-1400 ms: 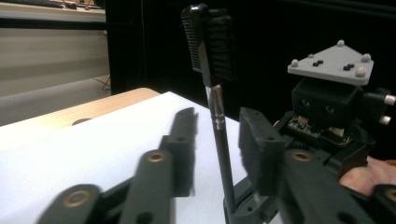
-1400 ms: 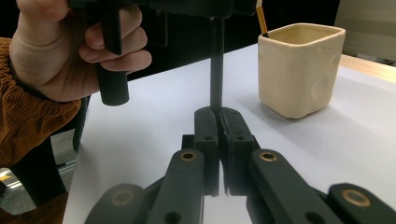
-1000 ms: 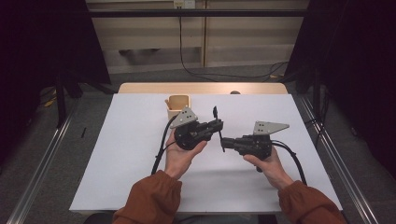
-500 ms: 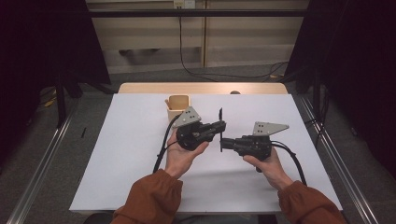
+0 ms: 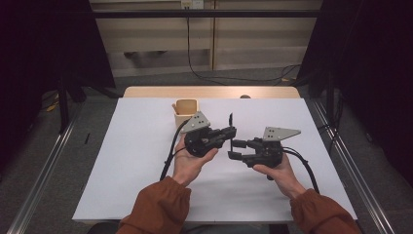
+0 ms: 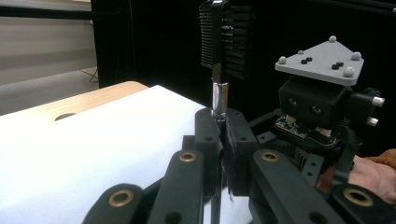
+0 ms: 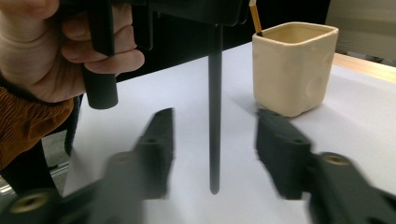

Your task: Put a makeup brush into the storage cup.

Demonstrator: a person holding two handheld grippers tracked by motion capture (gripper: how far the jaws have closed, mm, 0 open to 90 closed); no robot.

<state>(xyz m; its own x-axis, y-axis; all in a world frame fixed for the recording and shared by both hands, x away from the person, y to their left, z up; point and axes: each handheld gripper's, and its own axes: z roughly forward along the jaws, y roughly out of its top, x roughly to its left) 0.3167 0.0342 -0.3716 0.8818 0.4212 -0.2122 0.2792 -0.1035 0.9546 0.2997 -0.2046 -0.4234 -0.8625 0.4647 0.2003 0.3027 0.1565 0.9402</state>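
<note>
My left gripper point(image 5: 230, 132) is shut on a thin black rod point(image 5: 230, 120) over the middle of the white table sheet point(image 5: 136, 161). In the left gripper view its ribbed pads point(image 6: 233, 42) are pressed together. From that grip the rod point(image 7: 214, 116) hangs straight down, its tip just above the sheet. My right gripper point(image 5: 235, 149) faces the left one from the right. Its jaws point(image 7: 215, 140) have just been opening and now stand apart on either side of the rod, blurred, without touching it.
A cream ceramic cup point(image 5: 186, 109) with a pencil point(image 7: 255, 18) in it stands just behind the left gripper, near the sheet's far edge. The wooden tabletop point(image 5: 209, 91) shows past the sheet. Cables point(image 5: 168, 158) trail from both grippers toward the person.
The right gripper's jaws, nearly shut around the rod before, have spread apart and let go of it. Both hands have stayed in place, and the left gripper keeps the rod.
</note>
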